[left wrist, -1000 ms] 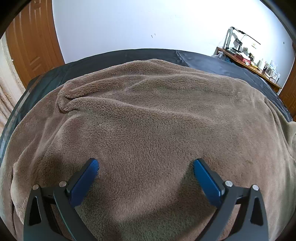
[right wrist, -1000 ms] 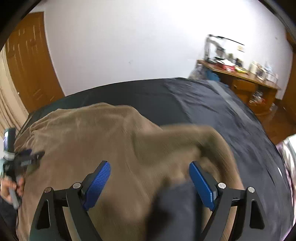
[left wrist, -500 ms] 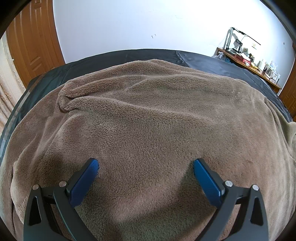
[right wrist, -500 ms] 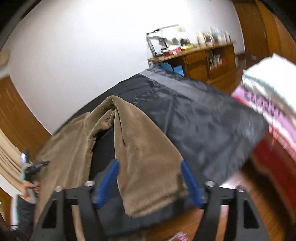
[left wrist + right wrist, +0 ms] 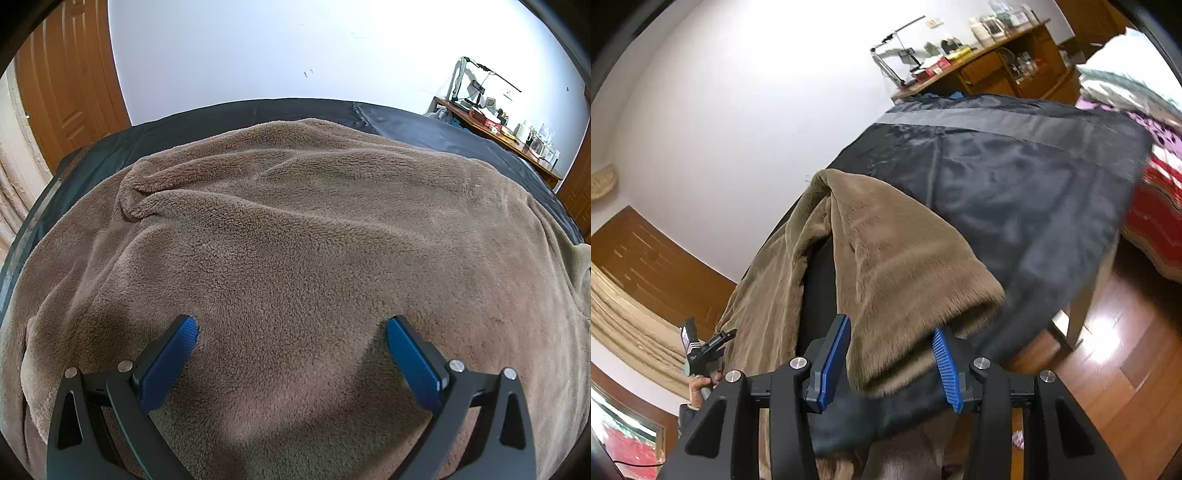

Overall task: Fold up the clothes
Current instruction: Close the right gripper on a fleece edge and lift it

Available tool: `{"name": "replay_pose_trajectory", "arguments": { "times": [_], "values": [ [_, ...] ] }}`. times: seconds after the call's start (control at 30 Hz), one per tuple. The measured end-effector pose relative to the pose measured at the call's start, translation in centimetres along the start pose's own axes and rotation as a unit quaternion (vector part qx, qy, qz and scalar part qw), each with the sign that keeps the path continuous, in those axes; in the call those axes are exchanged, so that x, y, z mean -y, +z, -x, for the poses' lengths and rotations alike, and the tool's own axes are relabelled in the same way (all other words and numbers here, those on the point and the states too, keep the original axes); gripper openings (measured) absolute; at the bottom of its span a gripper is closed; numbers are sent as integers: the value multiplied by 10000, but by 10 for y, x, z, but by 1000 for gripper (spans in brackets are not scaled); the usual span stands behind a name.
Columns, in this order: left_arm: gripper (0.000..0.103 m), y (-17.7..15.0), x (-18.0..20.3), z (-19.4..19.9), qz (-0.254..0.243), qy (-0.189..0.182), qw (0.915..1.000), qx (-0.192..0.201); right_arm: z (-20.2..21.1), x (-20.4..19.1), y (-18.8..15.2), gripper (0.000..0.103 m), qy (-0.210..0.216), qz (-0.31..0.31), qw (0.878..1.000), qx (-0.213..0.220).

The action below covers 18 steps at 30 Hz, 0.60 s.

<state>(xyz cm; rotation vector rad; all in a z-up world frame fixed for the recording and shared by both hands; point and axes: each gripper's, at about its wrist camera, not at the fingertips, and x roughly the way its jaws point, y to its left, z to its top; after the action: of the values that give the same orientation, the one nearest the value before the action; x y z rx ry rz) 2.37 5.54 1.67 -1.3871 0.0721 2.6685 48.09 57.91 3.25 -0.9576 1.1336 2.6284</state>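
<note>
A brown fleece garment (image 5: 295, 221) lies spread over the black table cover (image 5: 424, 125). My left gripper (image 5: 291, 326) is open, its blue pads (image 5: 177, 350) wide apart and resting low on the fleece, with nothing pinched. In the right wrist view one brown sleeve (image 5: 905, 258) hangs over the cover's near edge (image 5: 1015, 177). My right gripper (image 5: 890, 326) is tilted and its jaws are closing, with the sleeve's end between them. A gap still shows, and I see no firm pinch. The garment's body runs off to the left.
A cluttered wooden desk (image 5: 997, 55) stands along the far wall. Folded colourful bedding (image 5: 1156, 177) is stacked at the right, beyond the table. A table leg (image 5: 1082, 306) and wooden floor (image 5: 1126, 350) lie below. A wooden door (image 5: 66, 81) is at the left.
My right gripper has swung right to the table's edge, rolled, and narrowed its jaws around the hanging sleeve end. The left wrist view is unchanged.
</note>
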Motion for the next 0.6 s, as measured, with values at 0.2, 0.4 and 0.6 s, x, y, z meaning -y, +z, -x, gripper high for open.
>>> {"name": "replay_pose_trajectory", "arguments": {
  "times": [0.2, 0.4, 0.6],
  "values": [
    [102, 0, 0, 1, -1, 7, 10000, -1, -25, -12, 12, 41, -311, 401, 9986, 115],
    [102, 1, 1, 1, -8, 16, 10000, -6, -21, -17, 27, 19, -650, 519, 9953, 497],
    [102, 1, 0, 0, -11, 16, 10000, -8, 19, -34, 65, 19, -1252, 778, 9793, 1386]
  ]
}}
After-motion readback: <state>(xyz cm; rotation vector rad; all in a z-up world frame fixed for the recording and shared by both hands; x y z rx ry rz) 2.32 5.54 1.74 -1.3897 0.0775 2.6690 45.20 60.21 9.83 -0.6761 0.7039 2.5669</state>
